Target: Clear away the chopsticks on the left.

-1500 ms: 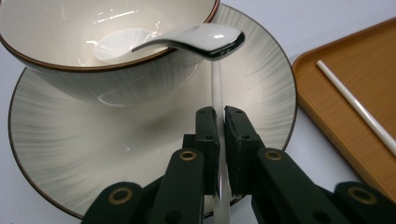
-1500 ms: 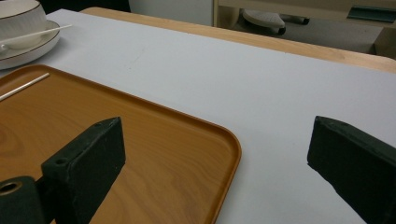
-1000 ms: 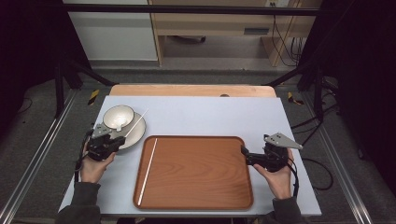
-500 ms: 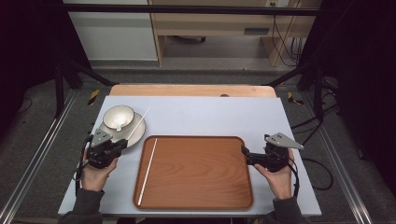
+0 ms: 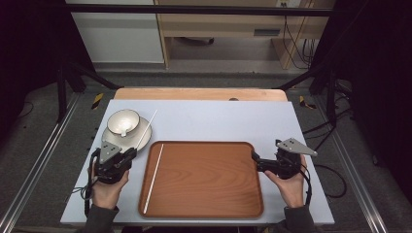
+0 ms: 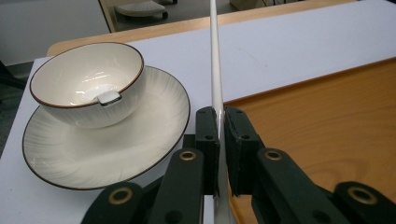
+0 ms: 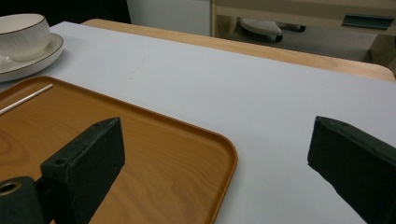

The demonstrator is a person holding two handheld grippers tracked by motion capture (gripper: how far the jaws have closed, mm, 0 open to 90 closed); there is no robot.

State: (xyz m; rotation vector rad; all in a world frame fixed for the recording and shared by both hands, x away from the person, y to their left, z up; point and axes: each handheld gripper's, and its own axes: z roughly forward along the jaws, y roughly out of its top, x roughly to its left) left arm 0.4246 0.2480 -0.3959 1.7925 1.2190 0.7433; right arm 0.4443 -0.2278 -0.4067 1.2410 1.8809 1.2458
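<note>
The left gripper (image 5: 127, 154) sits at the near left of the table (image 5: 218, 119), its jaws closed tight on a thin white chopstick (image 6: 215, 70) that runs straight ahead of it, up and away between the two black pads (the left gripper view shows the stick pinched with no gap on either side). Just to the left of those jaws is a white plate (image 6: 154, 135) with a dark rim, and on the plate stands a white bowl (image 6: 88, 84); the held chopstick passes over the plate's right edge. To the right of the left gripper lies a brown wooden tray (image 5: 209, 179), and a second chopstick (image 5: 154, 177) lies flat inside it along its left side, close to the rim. The right gripper (image 5: 256, 161) rests at the tray's right edge, its jaws spread wide and holding nothing; in the right gripper view the tray's rounded corner (image 7: 219, 154) lies between and below them, with bare table beyond. A hand (image 5: 291, 187) holds the right gripper from behind.
</note>
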